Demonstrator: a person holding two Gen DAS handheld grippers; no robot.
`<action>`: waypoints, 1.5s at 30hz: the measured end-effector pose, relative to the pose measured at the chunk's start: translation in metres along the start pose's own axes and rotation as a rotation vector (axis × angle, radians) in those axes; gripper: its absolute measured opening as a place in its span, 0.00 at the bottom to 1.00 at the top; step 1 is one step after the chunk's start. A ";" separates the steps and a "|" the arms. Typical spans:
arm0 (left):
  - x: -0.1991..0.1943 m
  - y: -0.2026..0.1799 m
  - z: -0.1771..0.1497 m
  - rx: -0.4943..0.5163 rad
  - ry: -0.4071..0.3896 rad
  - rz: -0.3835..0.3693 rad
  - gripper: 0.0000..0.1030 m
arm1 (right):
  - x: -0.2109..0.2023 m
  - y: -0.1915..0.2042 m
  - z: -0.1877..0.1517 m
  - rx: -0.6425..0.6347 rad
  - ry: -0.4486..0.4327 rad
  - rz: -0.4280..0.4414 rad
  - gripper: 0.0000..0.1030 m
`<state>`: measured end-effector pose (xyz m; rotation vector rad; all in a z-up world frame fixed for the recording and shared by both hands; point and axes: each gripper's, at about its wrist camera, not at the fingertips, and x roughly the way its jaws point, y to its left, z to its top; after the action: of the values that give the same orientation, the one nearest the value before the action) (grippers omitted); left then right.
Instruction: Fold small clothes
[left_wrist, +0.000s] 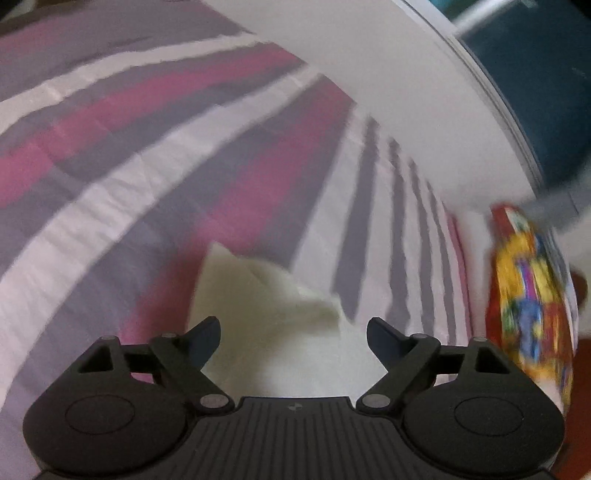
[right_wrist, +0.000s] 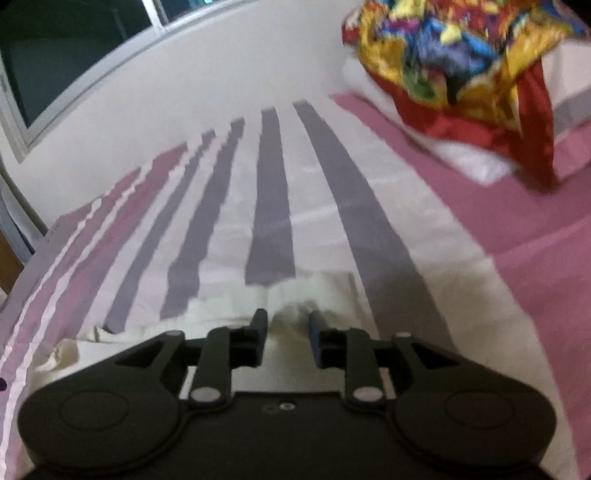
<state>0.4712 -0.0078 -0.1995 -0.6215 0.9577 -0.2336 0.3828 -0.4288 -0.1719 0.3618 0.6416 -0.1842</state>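
A small cream garment (left_wrist: 266, 295) lies rumpled on the striped bedsheet (left_wrist: 147, 155), with a folded corner pointing up. My left gripper (left_wrist: 293, 323) hovers just over its near part, jaws spread wide, nothing between the fingers. In the right wrist view the same cream garment (right_wrist: 332, 291) spreads under and ahead of my right gripper (right_wrist: 287, 317). Its jaws stand a little apart with a raised crease of the cloth in the gap, and the pads do not press on it.
A bright multicoloured cloth (right_wrist: 454, 48) with red edges lies heaped on a white pillow at the far right, seen blurred at the right edge as the multicoloured cloth (left_wrist: 532, 295). A white wall (right_wrist: 221, 74) and a dark window (right_wrist: 74, 48) bound the bed's far side.
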 end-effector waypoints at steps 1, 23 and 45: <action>0.000 -0.002 -0.009 0.028 0.016 -0.009 0.82 | -0.007 0.001 0.002 -0.012 -0.016 0.000 0.33; 0.046 -0.018 -0.014 0.141 -0.079 0.168 0.82 | 0.009 -0.008 -0.011 -0.163 0.081 -0.036 0.32; 0.044 -0.054 -0.044 0.284 -0.048 0.064 0.82 | -0.010 0.008 -0.001 -0.165 0.005 0.065 0.30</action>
<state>0.4644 -0.0883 -0.2160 -0.3346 0.8771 -0.2907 0.3764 -0.4208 -0.1644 0.2240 0.6439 -0.0676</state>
